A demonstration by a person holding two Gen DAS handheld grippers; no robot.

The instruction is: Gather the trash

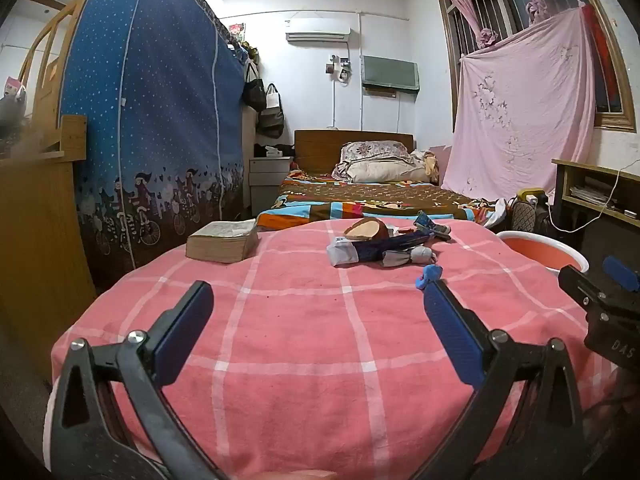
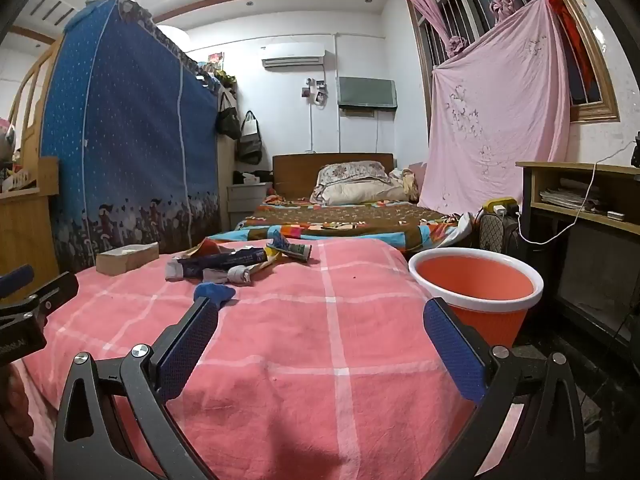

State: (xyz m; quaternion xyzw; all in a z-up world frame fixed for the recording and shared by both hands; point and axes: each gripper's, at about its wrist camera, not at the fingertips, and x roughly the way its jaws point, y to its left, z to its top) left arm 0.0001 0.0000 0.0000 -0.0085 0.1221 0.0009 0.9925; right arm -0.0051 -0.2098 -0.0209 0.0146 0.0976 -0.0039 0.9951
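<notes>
I am holding the left gripper (image 1: 316,304) with jaws spread wide, gripping nothing, above the pink checked cloth (image 1: 304,360). I am holding the right gripper (image 2: 320,320) equally wide and empty. The trash pile (image 1: 380,246) is lying ahead of both grippers; a blue scrap (image 2: 214,293) is sitting just beyond the right gripper's left fingertip. The orange bin (image 2: 476,284) is standing ahead-right of the right gripper. A book (image 1: 224,242) is lying ahead-left.
</notes>
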